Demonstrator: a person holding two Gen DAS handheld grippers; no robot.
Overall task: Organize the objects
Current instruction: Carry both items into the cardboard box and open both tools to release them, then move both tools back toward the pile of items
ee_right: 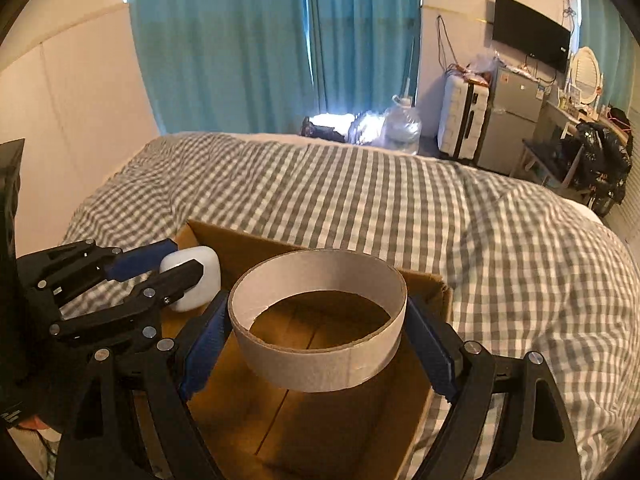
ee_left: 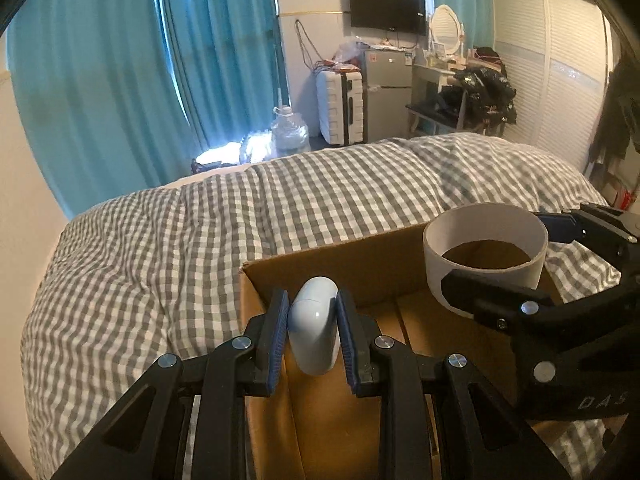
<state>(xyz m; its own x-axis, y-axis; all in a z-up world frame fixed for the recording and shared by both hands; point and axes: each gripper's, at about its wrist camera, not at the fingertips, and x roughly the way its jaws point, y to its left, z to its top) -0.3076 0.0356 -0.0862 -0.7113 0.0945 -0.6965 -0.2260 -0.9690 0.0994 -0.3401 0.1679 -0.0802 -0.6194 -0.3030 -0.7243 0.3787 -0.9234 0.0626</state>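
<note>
Your left gripper (ee_left: 313, 334) pads clamp a small white rounded plastic case (ee_left: 314, 326), long axis upright between the fingers. Your right gripper (ee_right: 318, 338) stands wide, its blue pads pressed on opposite sides of a grey-white cardboard ring (ee_right: 318, 320), open end up. Both loads hang directly above the open brown cardboard box (ee_right: 320, 432) on the grey-and-white checked bedcover (ee_right: 400, 208); case over the left near corner, ring over the middle. Judgement: the drop is straight down for both, nothing sideways needed. The left looks closer to the box wall, so mind that edge.
</note>
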